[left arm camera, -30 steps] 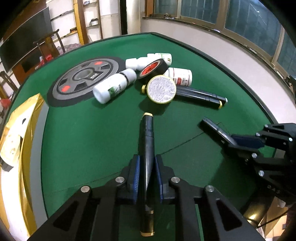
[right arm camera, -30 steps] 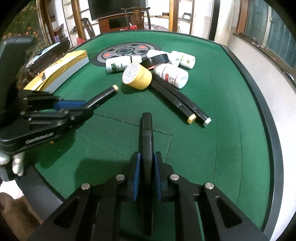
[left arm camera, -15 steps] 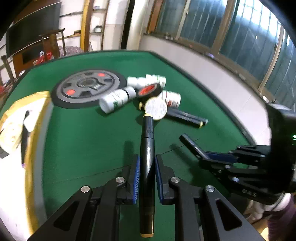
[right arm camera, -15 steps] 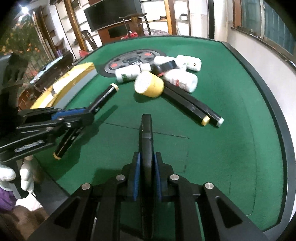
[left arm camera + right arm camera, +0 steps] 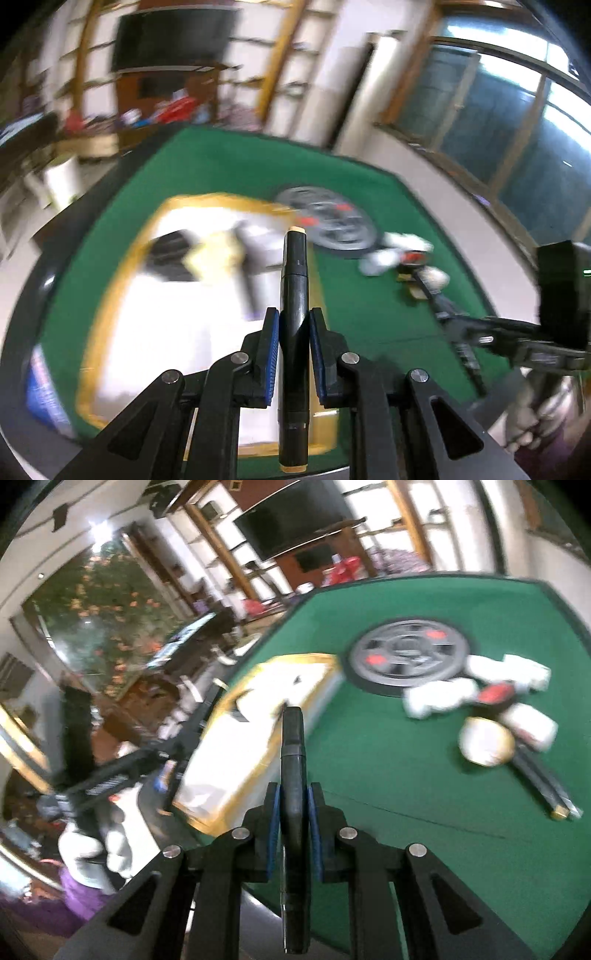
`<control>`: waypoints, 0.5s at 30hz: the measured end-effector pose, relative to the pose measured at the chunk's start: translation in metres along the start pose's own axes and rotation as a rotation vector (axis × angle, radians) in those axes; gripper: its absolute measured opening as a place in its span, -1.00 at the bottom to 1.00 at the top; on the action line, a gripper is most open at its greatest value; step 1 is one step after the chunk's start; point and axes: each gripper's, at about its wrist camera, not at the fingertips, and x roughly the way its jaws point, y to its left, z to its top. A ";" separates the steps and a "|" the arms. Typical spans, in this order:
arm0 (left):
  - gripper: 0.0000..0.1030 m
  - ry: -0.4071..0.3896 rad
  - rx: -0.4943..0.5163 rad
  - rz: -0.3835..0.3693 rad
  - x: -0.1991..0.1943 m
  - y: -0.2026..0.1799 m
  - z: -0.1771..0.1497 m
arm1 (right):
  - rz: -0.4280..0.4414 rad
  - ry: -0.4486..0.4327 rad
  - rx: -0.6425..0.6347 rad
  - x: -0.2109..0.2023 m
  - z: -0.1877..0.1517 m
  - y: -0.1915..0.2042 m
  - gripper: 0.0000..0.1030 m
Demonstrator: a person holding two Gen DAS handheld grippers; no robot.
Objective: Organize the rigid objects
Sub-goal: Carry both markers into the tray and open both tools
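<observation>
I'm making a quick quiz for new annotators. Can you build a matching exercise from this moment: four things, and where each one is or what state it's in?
Things:
1. black pen with gold ends
2. flat black bar
3. yellow roll with a white face
4. gold-rimmed white box

Places or states:
A. lying on the green felt among the white bottles
B. clamped in the right gripper
C. open at the table's edge
D. clamped in the left gripper

Pairs: 1-D, 2-B, 3-A, 4-C
</observation>
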 end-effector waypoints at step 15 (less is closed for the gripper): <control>-0.68 0.182 -0.080 0.217 0.078 0.083 0.016 | 0.079 0.268 0.098 0.184 0.050 0.070 -0.72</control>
